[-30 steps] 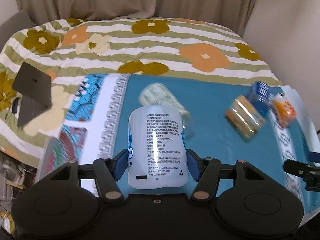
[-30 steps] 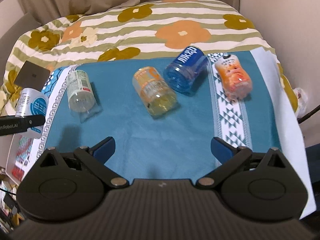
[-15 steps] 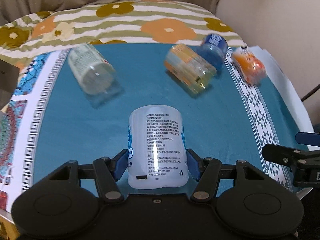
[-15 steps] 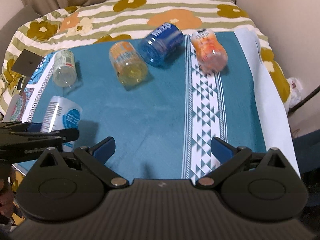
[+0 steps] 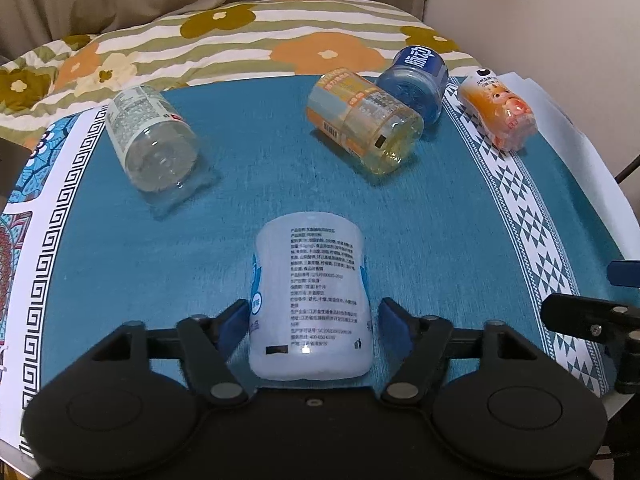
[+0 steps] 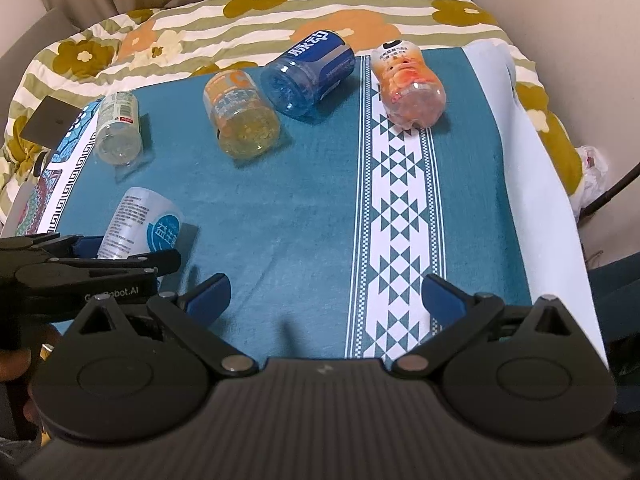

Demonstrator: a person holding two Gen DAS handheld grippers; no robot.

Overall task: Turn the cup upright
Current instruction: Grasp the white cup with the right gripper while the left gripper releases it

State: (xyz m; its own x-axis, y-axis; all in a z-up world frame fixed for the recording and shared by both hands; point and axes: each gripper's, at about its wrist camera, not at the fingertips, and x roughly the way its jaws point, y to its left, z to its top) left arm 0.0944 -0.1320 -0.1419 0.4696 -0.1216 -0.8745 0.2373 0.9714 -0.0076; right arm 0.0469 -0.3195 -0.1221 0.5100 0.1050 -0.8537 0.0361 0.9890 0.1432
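Note:
My left gripper [image 5: 310, 314] has the white cup with a blue label [image 5: 310, 296] between its fingers, near the front left of the teal cloth. The right finger stands slightly off the cup, the left finger touches it. The cup [image 6: 138, 230] leans toward the far side in the right wrist view, where the left gripper [image 6: 116, 256] shows at left. My right gripper [image 6: 324, 292] is open and empty above the cloth's front edge. Several other cups lie on their sides: a clear one [image 5: 154, 138], a yellow one [image 5: 364, 120], a blue one [image 5: 416, 76], an orange one [image 5: 498, 110].
The teal cloth [image 6: 304, 208] with white patterned bands covers a table. A flowered striped bedspread [image 6: 240, 12] lies behind it. A dark flat object [image 6: 50, 122] sits at far left. A wall [image 5: 540, 20] stands at right. The right gripper's tip [image 5: 592, 316] shows at the left wrist view's right edge.
My left gripper has carried the white cup from the left border toward the cloth's front middle and lowered it. Its fingers have opened a little. My right gripper has drawn back toward the front.

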